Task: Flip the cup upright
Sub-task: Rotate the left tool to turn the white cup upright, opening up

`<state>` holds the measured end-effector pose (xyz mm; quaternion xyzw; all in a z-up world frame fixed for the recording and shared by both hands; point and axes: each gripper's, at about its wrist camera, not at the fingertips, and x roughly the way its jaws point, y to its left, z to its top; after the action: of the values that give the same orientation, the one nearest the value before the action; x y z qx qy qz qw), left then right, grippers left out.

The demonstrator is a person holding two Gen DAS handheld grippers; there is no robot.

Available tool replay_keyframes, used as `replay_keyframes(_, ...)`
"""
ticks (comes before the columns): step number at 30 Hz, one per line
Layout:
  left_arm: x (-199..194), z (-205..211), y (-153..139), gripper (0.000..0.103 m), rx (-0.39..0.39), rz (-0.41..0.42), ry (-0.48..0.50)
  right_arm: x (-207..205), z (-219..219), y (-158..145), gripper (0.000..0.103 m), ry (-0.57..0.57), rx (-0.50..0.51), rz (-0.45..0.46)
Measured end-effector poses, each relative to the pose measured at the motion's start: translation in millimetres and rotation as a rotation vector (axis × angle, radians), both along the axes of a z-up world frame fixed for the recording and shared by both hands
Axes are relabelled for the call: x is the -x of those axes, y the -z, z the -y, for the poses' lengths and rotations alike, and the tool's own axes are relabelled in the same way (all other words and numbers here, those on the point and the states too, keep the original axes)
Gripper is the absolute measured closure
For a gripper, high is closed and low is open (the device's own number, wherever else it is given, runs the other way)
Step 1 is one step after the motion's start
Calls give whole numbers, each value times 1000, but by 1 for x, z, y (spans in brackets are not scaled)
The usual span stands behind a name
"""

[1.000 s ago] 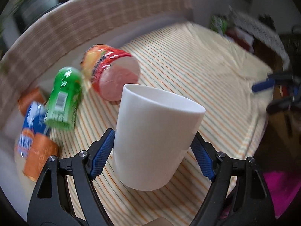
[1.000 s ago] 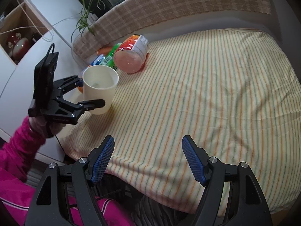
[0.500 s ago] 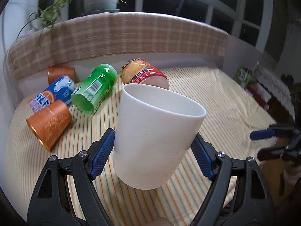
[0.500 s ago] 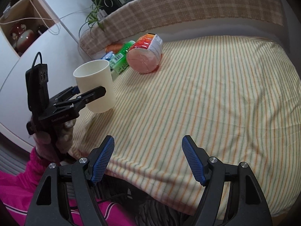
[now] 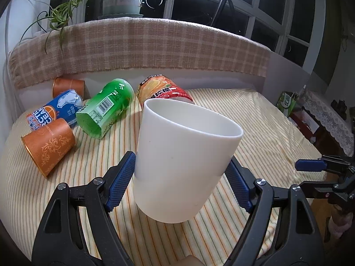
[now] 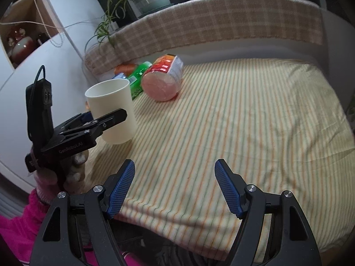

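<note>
White cup (image 5: 182, 164) hides most of the red-label bottle (image 5: 164, 88) behind it and the inner faces of the left gripper (image 5: 177, 177) fingers (image 5: 119, 177); contact with the striped bed (image 5: 255, 133) under its base can't be told. Right wrist view: cup's far side and far finger hidden, orange cup (image 6: 125, 67) and blue can (image 6: 119, 75) mostly blocked. Right gripper (image 5: 310, 173) cut off at left view's edge. Bottle label text too small to read. Potted plant (image 5: 119, 0) top cropped.

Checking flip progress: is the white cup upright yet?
Nearly: cup mouth-up, slightly tilted, gripped by left tongs above the bed.
</note>
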<state>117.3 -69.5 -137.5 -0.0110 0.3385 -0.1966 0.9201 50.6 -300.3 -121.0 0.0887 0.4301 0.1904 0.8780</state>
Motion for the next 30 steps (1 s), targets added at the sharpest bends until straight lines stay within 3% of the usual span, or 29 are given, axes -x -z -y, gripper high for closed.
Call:
replay_keyframes(8, -9, -1, 8, 21, 10, -29, -15, 6, -7, -6, 29, 62, 105, 61)
replay_keyframes(30, -2, -12, 18, 22, -11, -75, -22, 7, -15, -11, 29, 61, 107, 80)
